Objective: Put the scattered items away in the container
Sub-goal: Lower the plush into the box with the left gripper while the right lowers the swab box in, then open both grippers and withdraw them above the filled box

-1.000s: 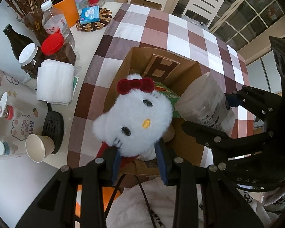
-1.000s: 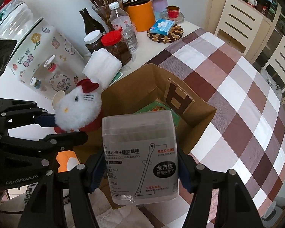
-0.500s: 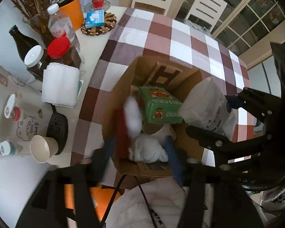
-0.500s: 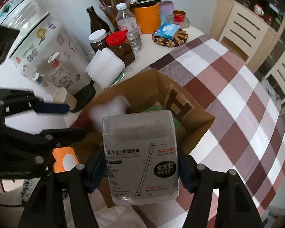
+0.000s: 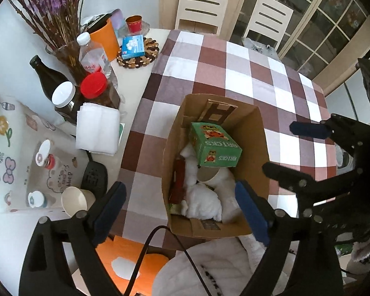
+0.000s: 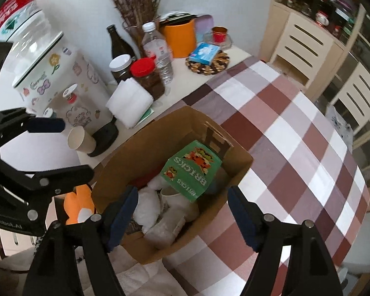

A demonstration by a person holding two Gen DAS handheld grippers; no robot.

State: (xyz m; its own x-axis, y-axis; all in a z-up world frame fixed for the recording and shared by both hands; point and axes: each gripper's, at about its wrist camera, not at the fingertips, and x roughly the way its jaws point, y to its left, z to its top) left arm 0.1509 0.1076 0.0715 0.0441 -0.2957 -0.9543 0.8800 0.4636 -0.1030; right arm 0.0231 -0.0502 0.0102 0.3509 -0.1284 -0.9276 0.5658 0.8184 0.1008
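Observation:
An open cardboard box (image 5: 256,148) (image 6: 116,167) stands on the checked tablecloth near the table's front edge. Inside lie a green BRICKS box (image 5: 214,145) (image 6: 192,167), the white plush toy (image 5: 202,202) (image 6: 145,207), a paper cup (image 5: 207,175) and the clear cotton swab box (image 6: 165,229). My left gripper (image 5: 182,209) is open and empty above the box's near side. My right gripper (image 6: 182,212) is open and empty above the box too; it also shows in the left wrist view (image 5: 288,148).
Left of the cloth stand bottles and jars (image 5: 91,91), a folded white towel (image 5: 97,128), a paper cup (image 5: 76,199), an orange container (image 5: 104,37), a blue packet on a coaster (image 5: 133,45) and a decorated water dispenser (image 6: 59,86). Chairs (image 5: 204,2) stand behind the table.
The left gripper opened and the plush toy dropped into the box. The right gripper opened and the cotton swab box dropped in. Both grippers rose away from the box.

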